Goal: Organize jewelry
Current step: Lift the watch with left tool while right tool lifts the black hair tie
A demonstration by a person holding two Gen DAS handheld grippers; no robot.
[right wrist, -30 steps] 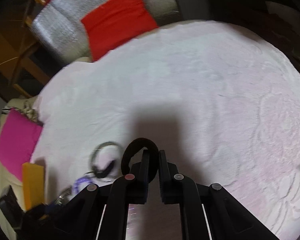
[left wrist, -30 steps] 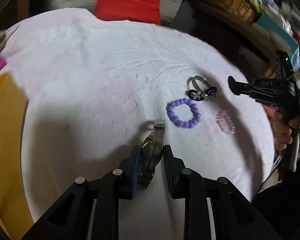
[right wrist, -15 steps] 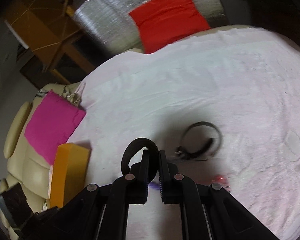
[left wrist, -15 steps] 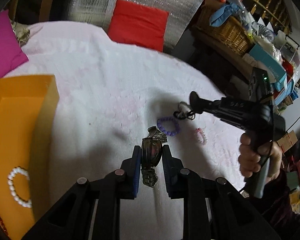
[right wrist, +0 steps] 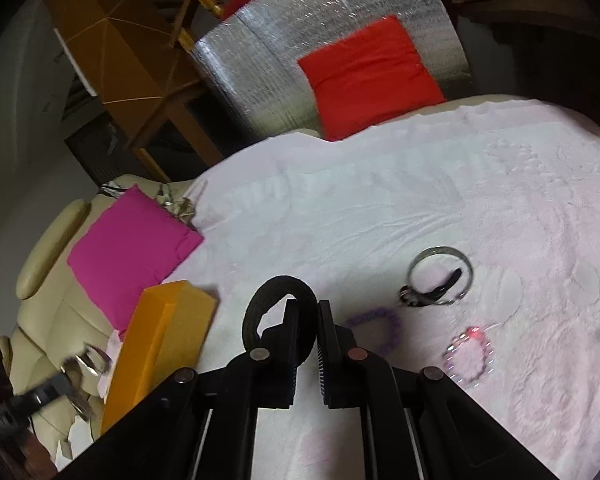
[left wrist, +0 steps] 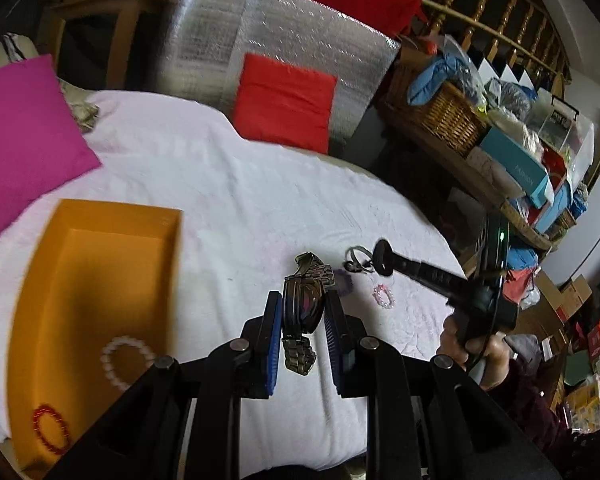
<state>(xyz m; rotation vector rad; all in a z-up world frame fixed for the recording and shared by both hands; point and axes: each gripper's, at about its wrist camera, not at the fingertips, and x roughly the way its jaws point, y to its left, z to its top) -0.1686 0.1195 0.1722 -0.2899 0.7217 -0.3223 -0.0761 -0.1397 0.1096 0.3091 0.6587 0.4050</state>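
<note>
Left tongs (left wrist: 302,320), blue-padded, grip a dark metal wristwatch (left wrist: 303,306) by its case, the link band hanging free below the pads; holding the rigid case rather than the loose links likely keeps the piece from swinging. The watch is carried clear above the white embossed cloth (left wrist: 260,208) that covers the surface, to the right of an open orange rectangular box (left wrist: 100,216). The box lies at the near left and already contains a white pearl-bead bracelet (left wrist: 126,362) and a red bead bracelet (left wrist: 52,430), which marks it as the collecting place.

Right tongs (right wrist: 309,336) are closed on a black fabric loop band (right wrist: 278,292), pinched at one side so that the ring stands up ahead of the pads. In the left wrist view a hand (left wrist: 474,354) carries this tool at the right.

On the cloth remain a silver bangle with a black strap (right wrist: 440,276), a purple bead bracelet (right wrist: 380,326) and a pink translucent bead bracelet (right wrist: 470,354), lying near one another. A red cushion (left wrist: 286,102) and a magenta cushion (left wrist: 24,132) lie at the far edge.
</note>
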